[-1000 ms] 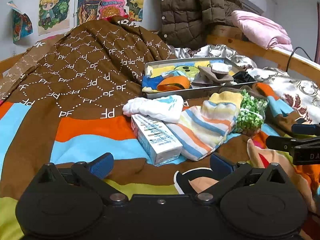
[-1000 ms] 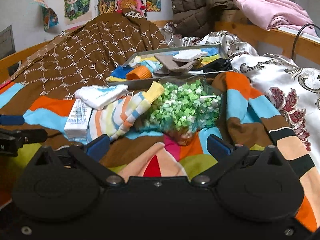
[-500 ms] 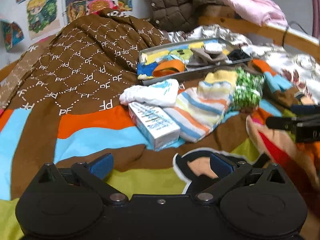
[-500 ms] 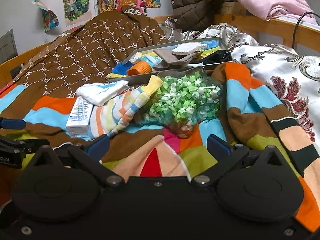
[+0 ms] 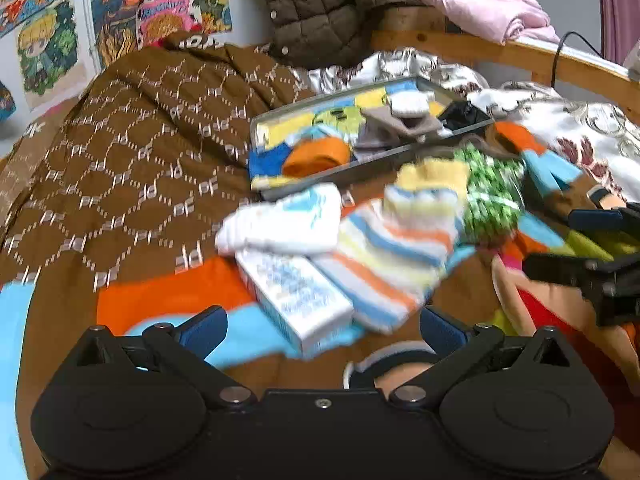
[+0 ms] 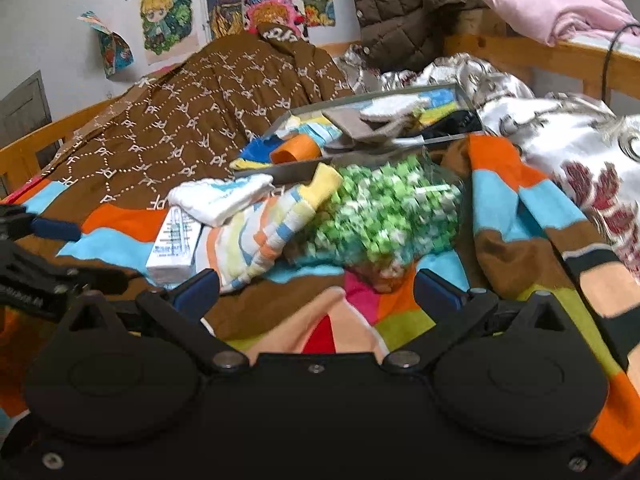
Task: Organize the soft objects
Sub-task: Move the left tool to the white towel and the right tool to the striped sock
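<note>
I'm over a bed (image 5: 168, 300) under a bright striped blanket, posters (image 6: 168, 16) on the wall at 11 o'clock. The metal tray (image 5: 320, 178) at 12 holds folded socks. A striped sock (image 6: 256, 236) lies just before it. My left gripper (image 5: 320, 326) and right gripper (image 6: 316, 290) both gape wide, empty.

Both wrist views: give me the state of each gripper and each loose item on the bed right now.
left gripper: jaws open, empty
right gripper: jaws open, empty
striped sock: flat on the blanket, outside the tray
white sock: bunched, partly over the box
white box: lying on its side
bag of green stars: slumped beside the striped sock
tray: uncovered, holding socks
</note>
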A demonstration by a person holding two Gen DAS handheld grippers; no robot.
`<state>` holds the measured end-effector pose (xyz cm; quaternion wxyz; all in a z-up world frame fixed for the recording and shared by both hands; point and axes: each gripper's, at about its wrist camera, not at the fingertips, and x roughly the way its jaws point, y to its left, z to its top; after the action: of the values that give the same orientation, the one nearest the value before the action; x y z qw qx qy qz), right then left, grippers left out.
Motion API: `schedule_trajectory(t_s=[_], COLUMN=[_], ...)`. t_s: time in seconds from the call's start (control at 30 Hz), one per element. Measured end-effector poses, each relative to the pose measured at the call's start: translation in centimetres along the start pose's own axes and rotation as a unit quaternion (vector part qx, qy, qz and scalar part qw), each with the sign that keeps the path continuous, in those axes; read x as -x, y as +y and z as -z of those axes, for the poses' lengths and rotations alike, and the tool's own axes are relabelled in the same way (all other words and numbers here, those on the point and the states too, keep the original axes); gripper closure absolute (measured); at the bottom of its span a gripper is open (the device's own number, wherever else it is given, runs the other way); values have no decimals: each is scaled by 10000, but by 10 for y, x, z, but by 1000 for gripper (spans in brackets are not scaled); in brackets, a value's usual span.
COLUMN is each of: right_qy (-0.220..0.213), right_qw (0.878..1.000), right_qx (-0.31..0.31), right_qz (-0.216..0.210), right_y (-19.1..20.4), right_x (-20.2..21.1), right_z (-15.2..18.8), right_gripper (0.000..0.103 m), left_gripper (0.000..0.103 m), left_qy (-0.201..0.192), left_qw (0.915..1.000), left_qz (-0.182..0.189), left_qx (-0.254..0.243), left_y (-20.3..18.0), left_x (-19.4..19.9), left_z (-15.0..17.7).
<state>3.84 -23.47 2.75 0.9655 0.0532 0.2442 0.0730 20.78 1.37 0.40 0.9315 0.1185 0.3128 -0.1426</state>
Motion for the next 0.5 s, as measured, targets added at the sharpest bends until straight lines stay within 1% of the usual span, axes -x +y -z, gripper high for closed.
schedule_trajectory(t_s=[0.1,0.2,0.3,0.4,0.5], right_qy=[-232,-334,-372,-361,-462], right_qw=[9995,9987,9977,9971,9950], right_qx=[187,361,561,639,844], right_qz=[-63,-134,-125,-203,-276], right_y=[6,10,14,18,26], right_x=[-8,-15,-22,-29,-43], right_z=[-6,-10,-9,-10,-14], right_gripper=[1,1,1,1,1], left_gripper=[1,1,1,1,1], left_qy=[-149,-251,-241,-217,-160], left_qw=[9999,9997,9997,9996,9994], left_qz=[6,-1,-9,-23,-46], left_qx=[11,6,77,180,292], left_y=[4,8,13,19,23], left_x=[-10,-19,-31,-41,-52], left_z=[-11,-19,-23,-25,-26])
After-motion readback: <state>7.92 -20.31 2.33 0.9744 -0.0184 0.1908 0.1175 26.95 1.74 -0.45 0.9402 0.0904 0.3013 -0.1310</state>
